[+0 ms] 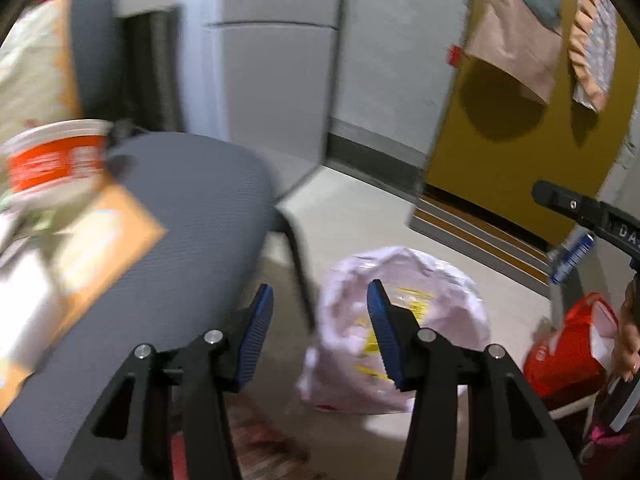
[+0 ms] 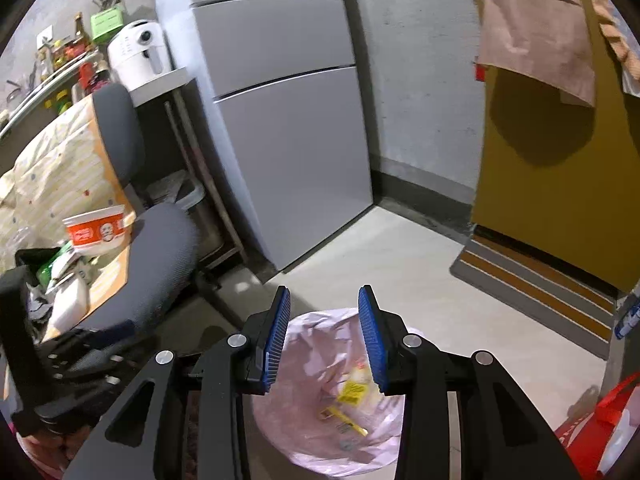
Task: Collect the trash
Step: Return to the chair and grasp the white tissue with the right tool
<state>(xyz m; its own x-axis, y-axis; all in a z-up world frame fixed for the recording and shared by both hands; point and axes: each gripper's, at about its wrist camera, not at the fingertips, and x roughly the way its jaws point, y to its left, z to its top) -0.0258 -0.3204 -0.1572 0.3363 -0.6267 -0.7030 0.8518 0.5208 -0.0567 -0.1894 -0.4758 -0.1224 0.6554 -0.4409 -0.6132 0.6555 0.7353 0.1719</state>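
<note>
A bin lined with a pink bag [image 1: 440, 300] stands on the floor beside a grey chair [image 1: 200, 208]. Yellow wrappers [image 2: 352, 392] lie inside the pink bag [image 2: 320, 344]. My right gripper [image 2: 324, 289] hangs directly over the bin's mouth, open, with nothing between its blue pads. My left gripper [image 1: 320, 286] is open and empty too, over the gap between the chair's edge and the bin. On the chair seat [image 2: 160, 248] lie a red-and-white paper bowl [image 1: 56, 156] [image 2: 98, 232], an orange paper wrapper [image 1: 104, 248] and other loose packaging [image 2: 64, 268].
A grey fridge [image 2: 280, 120] stands behind the chair, a yellow door [image 2: 560, 200] with a striped mat [image 2: 540, 292] to the right. A red bag [image 1: 568, 344] [image 2: 600, 432] sits right of the bin. A person's hand [image 1: 632, 340] shows at the right edge.
</note>
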